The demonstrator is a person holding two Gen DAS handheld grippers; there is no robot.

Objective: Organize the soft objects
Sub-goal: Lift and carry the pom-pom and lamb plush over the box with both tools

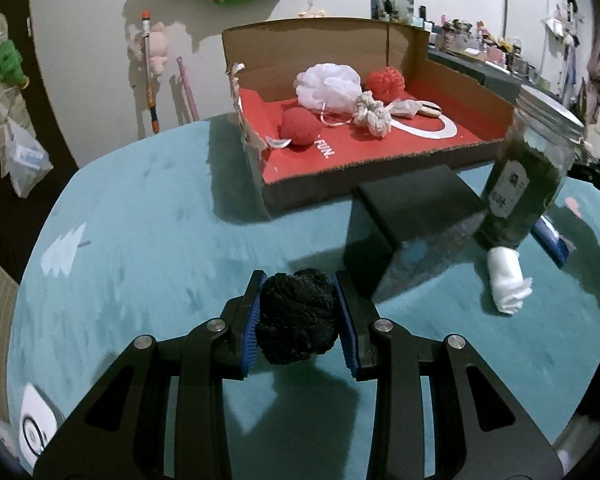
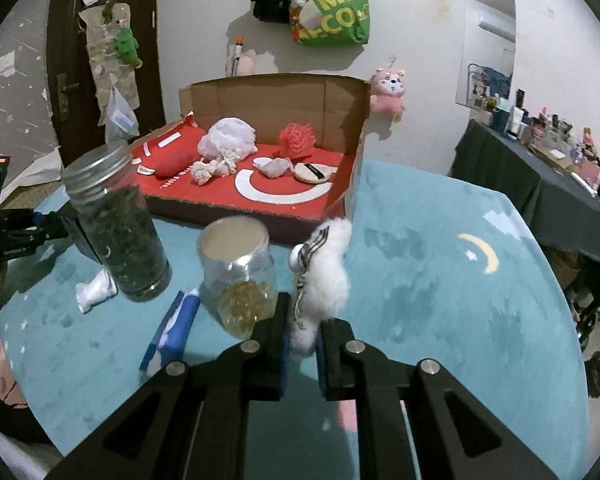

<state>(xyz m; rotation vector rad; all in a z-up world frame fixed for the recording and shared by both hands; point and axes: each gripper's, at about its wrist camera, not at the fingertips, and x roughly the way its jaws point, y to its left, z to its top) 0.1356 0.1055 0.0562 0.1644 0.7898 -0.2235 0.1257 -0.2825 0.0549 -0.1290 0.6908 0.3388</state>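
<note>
My left gripper (image 1: 300,320) is shut on a black yarn ball (image 1: 296,316), held over the teal rug short of the cardboard box (image 1: 300,188). Inside the box lie a white mesh puff (image 1: 328,86), a red mesh puff (image 1: 385,83), a red soft ball (image 1: 298,126), a cream scrunchie (image 1: 372,114) and a powder puff (image 1: 430,110). My right gripper (image 2: 302,320) is shut on a white fluffy charm (image 2: 326,276) with a striped strap, in front of the same box (image 2: 260,216). A rolled white cloth (image 1: 506,282) lies on the rug.
A tall jar of dark leaves (image 1: 528,176) and a black block (image 1: 416,208) stand in front of the box. A glass jar with yellow beads (image 2: 240,276) and a blue packet (image 2: 172,328) sit near my right gripper. A dark cluttered table (image 2: 548,184) is at right.
</note>
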